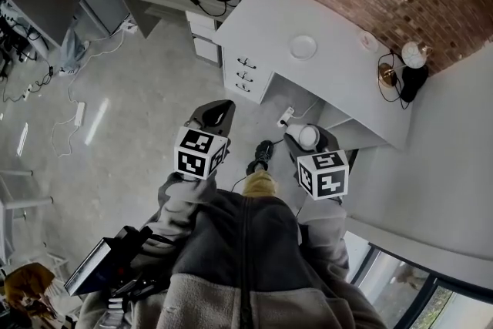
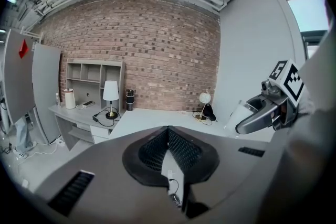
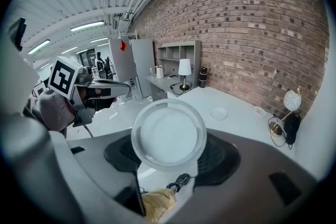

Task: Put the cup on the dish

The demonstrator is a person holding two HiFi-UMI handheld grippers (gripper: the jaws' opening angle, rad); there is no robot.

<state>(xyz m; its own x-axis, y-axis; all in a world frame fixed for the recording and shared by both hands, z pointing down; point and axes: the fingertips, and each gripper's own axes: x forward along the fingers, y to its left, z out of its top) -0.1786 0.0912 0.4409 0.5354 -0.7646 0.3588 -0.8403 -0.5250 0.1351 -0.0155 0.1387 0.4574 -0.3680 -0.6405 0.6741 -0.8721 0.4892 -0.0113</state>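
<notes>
Plainly the cup (image 3: pixel 168 135) is not yet on the dish: it sits between the jaws of the right gripper (image 1: pixel 310 141), which stand wide and press on its two sides, so that its round end fills the space straight ahead of them. From this angle I cannot say whether that end is the mouth or the base, so it may need turning upright before it is set down. The left gripper (image 2: pixel 168 136) has its jaws pressed together with nothing between them; it probably has no part in this step, and it hangs off to the left of the right jaws, level with them, where it will not cross the cup's path. Below both jaws is bare floor (image 1: pixel 139 88), so the person seems to be carrying the cup over, well short of the goal. Farther ahead of the right jaws, and a little right of their line, lies the white worktop (image 3: pixel 247 126) with the small round dish (image 3: pixel 218 113) lying flat in open space, which leaves a free way in from the near side. Beyond the dish a desk lamp (image 3: pixel 184 68) stands on a lower desk to the left, a globe lamp (image 3: pixel 292 100) stands far right, and the brick wall (image 3: pixel 252 23) closes the view.
</notes>
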